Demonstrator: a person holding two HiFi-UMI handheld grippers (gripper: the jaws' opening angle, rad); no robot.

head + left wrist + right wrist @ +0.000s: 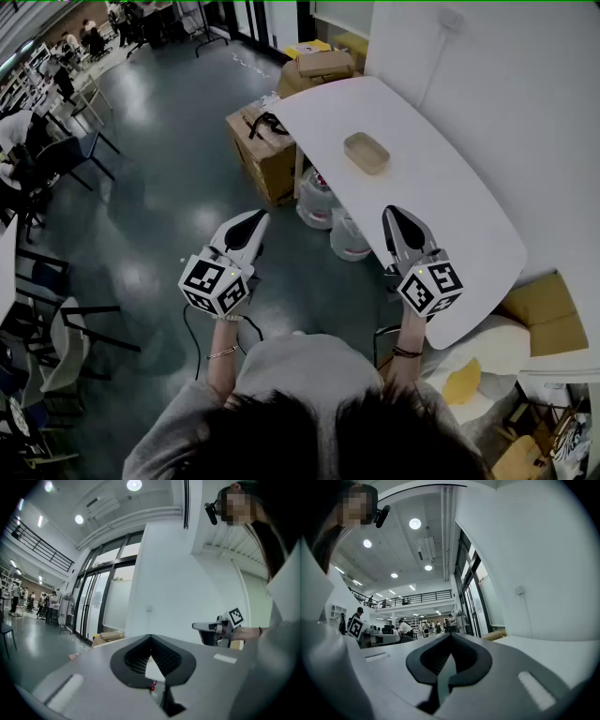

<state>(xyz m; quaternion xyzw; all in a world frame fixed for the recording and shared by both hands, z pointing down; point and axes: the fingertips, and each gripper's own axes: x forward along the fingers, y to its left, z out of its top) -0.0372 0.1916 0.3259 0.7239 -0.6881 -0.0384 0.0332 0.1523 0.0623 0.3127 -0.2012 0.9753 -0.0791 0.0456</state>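
Head view: the left gripper (260, 217) and right gripper (392, 212) are held side by side at waist height. The left one is over open floor and the right one over the near edge of a white table (469, 216). Left gripper view and right gripper view: each pair of jaws is closed tip to tip with nothing between them. The nearest loose thing is a shallow tan tray (366, 152), alone on the table, well apart from both grippers and ahead of the right one. It lies flat with its open side up. Its long axis runs from upper left to lower right in the head view, roughly along the table's length and slanted across the line of the right gripper. Judged stage: before contact, nothing grasped. A grip on the tray would call for the jaws to part, a reach forward over the table, and a turn of the wrist to meet a rim squarely. A cardboard box (262, 155) and water bottles (317, 195) stand on the floor beside the table.
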